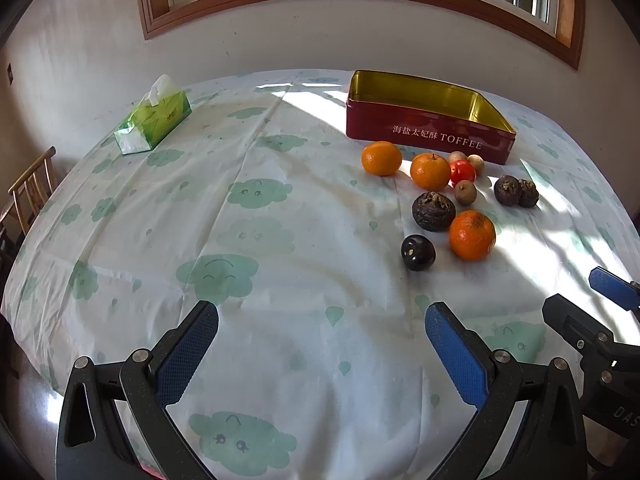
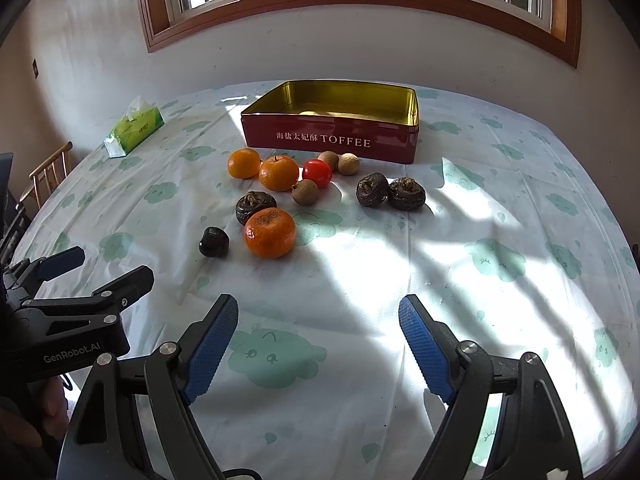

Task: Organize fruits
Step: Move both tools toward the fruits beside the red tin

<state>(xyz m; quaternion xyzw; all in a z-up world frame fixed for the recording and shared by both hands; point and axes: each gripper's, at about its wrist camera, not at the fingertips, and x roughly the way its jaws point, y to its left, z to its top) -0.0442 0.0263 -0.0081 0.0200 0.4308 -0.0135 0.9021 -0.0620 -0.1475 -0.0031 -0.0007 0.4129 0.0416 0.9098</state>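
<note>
A red toffee tin [image 1: 430,136] [image 2: 330,142], gold inside, stands open at the back of the table. In front of it lie three oranges, the nearest [image 1: 472,235] [image 2: 270,233], a red tomato [image 1: 463,172] [image 2: 317,173], small tan fruits [image 2: 348,164], dark wrinkled fruits [image 1: 434,212] [image 2: 372,190] and a small black fruit [image 1: 418,252] [image 2: 214,242]. My left gripper [image 1: 322,316] is open and empty, hovering left of and nearer than the fruits. My right gripper [image 2: 319,314] is open and empty, in front of the fruits. Each gripper shows at the edge of the other's view.
A green tissue box [image 1: 154,120] [image 2: 134,132] sits at the table's back left. A white cloth with green clouds [image 1: 248,240] covers the table. A wooden chair [image 1: 32,188] stands off the left edge. The wall and window are behind.
</note>
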